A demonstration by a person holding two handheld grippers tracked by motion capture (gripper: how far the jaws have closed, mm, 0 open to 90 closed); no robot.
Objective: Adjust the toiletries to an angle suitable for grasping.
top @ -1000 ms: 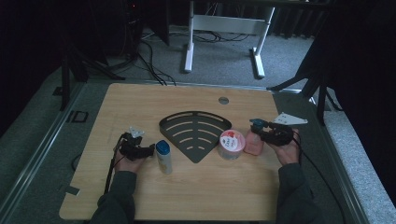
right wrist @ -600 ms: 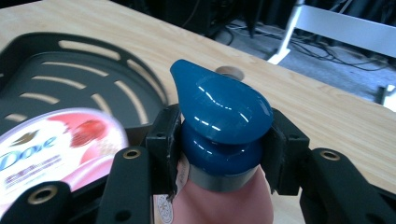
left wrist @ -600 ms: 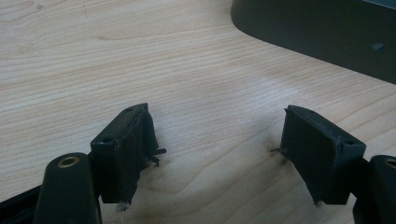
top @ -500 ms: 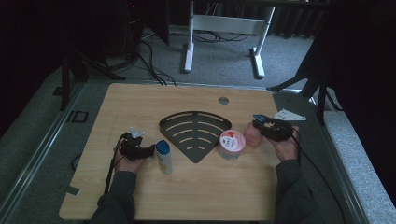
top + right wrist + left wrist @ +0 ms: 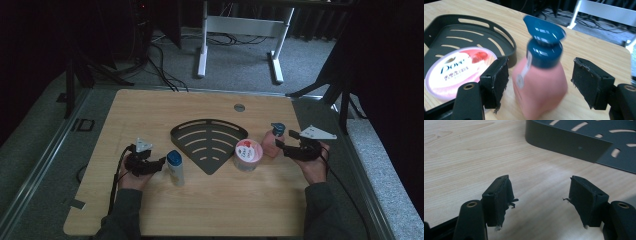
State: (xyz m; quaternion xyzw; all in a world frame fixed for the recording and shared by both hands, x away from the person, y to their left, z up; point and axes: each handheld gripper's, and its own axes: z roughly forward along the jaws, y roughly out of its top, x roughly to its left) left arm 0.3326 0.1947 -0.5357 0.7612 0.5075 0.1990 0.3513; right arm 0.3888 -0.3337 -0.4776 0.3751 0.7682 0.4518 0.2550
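Observation:
A pink pump bottle (image 5: 541, 82) with a blue pump head stands upright between the jaws of my right gripper (image 5: 539, 65), with a gap on each side; the gripper is open. In the high view the bottle (image 5: 270, 144) is right of a pink-and-white Dove tub (image 5: 248, 154), and my right gripper (image 5: 283, 146) reaches it from the right. My left gripper (image 5: 159, 163) rests on the table at the left, open with nothing between its jaws (image 5: 539, 197). A white tube with a blue cap (image 5: 175, 168) lies just right of it.
A black slotted corner shelf (image 5: 210, 141) lies flat at the table's middle, its rim (image 5: 564, 141) close ahead of my left gripper. The Dove tub (image 5: 456, 68) sits against its right edge. A round grommet (image 5: 239, 107) is in the far tabletop. The table's right edge is near my right hand.
My right gripper rose slightly, then came back down around the pink bottle, which looks blurred in the right gripper view. The left gripper and the tube have stayed put.

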